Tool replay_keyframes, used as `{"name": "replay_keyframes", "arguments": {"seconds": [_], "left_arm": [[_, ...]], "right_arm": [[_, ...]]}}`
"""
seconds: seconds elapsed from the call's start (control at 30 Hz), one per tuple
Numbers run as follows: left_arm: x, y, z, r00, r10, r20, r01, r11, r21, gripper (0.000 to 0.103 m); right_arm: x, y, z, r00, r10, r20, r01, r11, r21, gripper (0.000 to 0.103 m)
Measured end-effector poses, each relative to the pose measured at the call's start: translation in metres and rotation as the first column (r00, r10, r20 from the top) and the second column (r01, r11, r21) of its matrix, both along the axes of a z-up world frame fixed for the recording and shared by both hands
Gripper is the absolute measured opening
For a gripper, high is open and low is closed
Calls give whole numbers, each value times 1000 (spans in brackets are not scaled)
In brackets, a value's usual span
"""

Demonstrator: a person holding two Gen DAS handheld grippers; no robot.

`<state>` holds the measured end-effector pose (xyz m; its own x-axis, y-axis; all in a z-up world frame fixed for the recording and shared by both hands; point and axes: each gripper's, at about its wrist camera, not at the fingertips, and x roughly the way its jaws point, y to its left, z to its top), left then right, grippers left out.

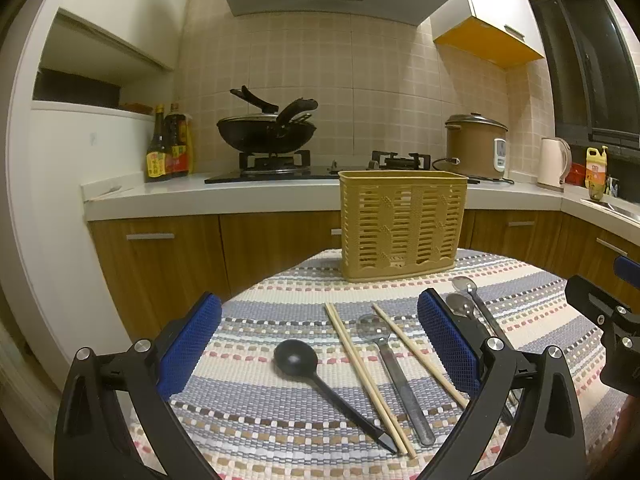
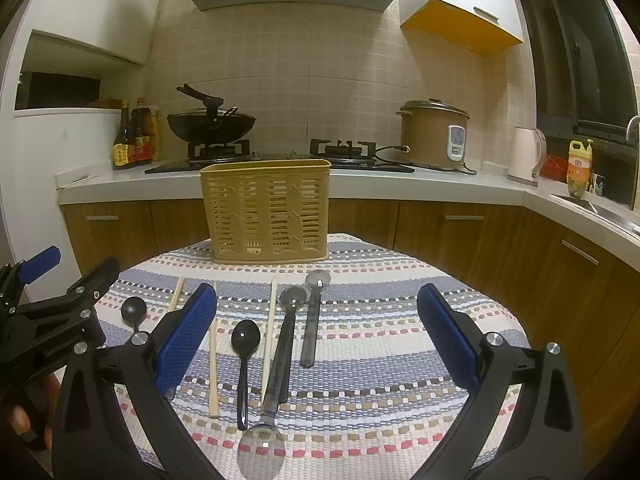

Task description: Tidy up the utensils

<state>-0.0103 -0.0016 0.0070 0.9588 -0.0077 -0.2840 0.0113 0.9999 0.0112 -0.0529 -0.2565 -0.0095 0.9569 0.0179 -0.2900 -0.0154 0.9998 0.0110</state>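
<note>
Left gripper (image 1: 320,340): fingers spread wide, nothing held, hovering above the near part of the striped tablecloth (image 1: 260,412). Right gripper (image 2: 316,336): fingers likewise spread wide, nothing held, positioned to the right of the left gripper, above the same cloth. Tan slotted utensil basket (image 1: 402,226): upright at the far edge of the cloth, nothing seen through its slots. Utensils flat on the cloth, near side of the basket, apart from it. Black spoon (image 1: 296,358): between the left fingers, bowl toward the far side, handle running near and right. Pair of wooden chopsticks (image 1: 364,376): just right of the black spoon, lying side by side. Clear-bowled spoon (image 1: 374,330): right of that pair, with a single chopstick (image 1: 416,354) on its right. Two grey spoons (image 1: 464,284): farther right, partly hidden behind the right blue finger pad. Background: counter with a wok (image 1: 266,134) on the gas hob, sauce bottles (image 1: 168,144) at left, rice cooker (image 1: 476,146) and kettle (image 1: 554,162) at right
</note>
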Motion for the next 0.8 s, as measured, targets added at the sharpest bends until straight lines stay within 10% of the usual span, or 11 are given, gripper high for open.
{"name": "replay_keyframes", "arguments": {"seconds": [0.8], "left_arm": [[4,-1,-6,1000,-5,-9,5,1000,-8,95]], "right_arm": [[2,6,-3,1000,-16,-5,16,999,-33,95]]}}
